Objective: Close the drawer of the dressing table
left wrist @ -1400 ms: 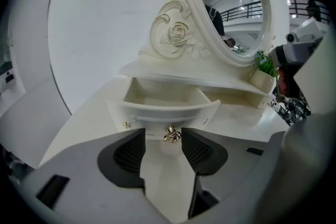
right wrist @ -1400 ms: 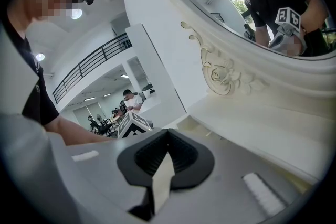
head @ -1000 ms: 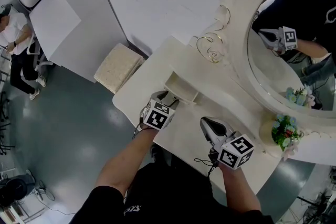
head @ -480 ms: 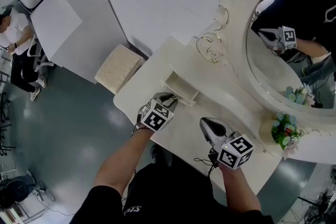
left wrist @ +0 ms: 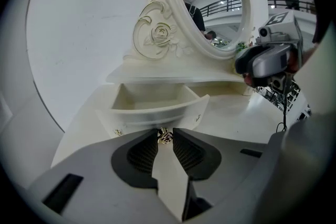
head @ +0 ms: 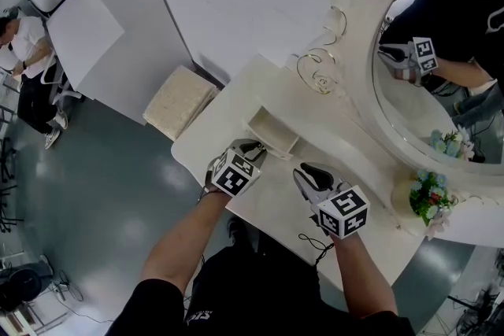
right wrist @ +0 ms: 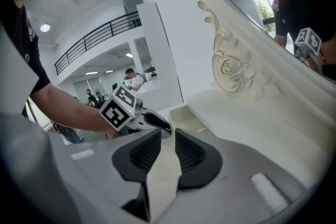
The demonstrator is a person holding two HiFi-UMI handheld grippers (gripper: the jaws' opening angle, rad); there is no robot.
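Against a second ago: on the left gripper (head: 253,147), just been closing from wide to narrow, and now pinched on the small gold knob (left wrist: 165,137) at the front of the drawer (left wrist: 152,114). No shift of place there. On the right gripper (head: 305,171), nearer the drawer than before and lower over the top, with its marker cube rolled a little. Drawer as far out as before.

Left forearm reaching from the bottom of the head view up to the drawer's front, gripper tilted downward onto the knob. Right forearm alongside, to the right of the drawer, gripper pointing toward the drawer's right end. Narrow gap between the right pads, nothing in it, only bare tabletop behind.

Drawer pulled out of the cream dressing table (head: 276,201), open and showing a pale inside. Behind the drawer, a carved rose scroll (left wrist: 157,34) at the foot of a round mirror (head: 409,122). Well to the right of the drawer, a small bunch of flowers (head: 428,197). Left of the drawer, beyond the table's end, a cushioned stool (head: 177,101) on a grey glossy floor (head: 94,193). Far left of the drawer, a person (head: 24,67) standing beside a white panel.
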